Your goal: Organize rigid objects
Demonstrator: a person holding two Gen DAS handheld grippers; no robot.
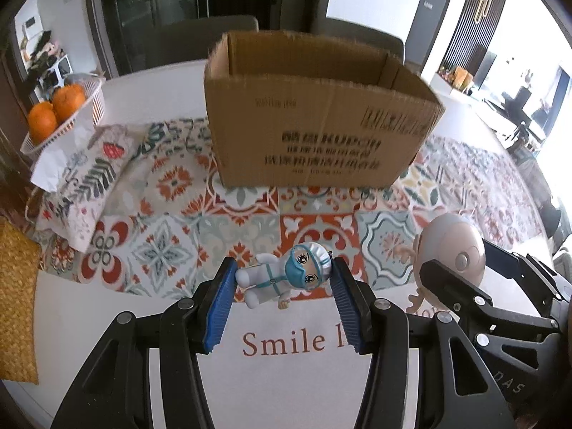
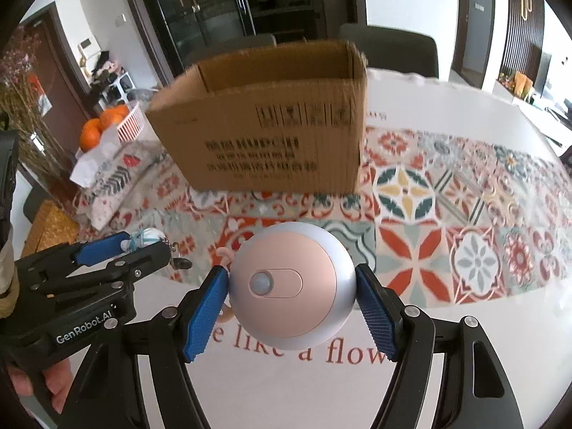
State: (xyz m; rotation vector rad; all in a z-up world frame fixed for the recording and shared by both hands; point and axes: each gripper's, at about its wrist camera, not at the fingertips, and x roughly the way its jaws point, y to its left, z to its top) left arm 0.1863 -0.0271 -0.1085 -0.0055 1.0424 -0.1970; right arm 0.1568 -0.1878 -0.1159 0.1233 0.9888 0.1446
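Carrying one item per hand, both clear of the table [image 1: 286, 375] and aimed at the open cardboard box [image 1: 314, 121] ahead.

Left gripper [image 1: 284, 279]: jaws partly closed, blue pads pinching a small figurine [image 1: 286, 275] in white suit and teal mask. It lies sideways across the gap, head against one pad, legs toward the other. Hold is at the fingertips only; looks light but secure enough for a short carry. A short chain hangs off it, seen from the right wrist.

Right gripper [image 2: 292, 293]: jaws about half open, pads clamped on opposite sides of a round pink-and-silver gadget [image 2: 291, 286], flat face with its small lens toward the camera. Grip sits across the widest part, which likely keeps the curved body from squirting out.

Box stands upright on the patterned cloth [image 1: 250, 221], top open, empty as far as visible. Basket of oranges [image 1: 57, 111] well off to the side, out of the way.

Judgement: lift stage, drop into the box still to come.
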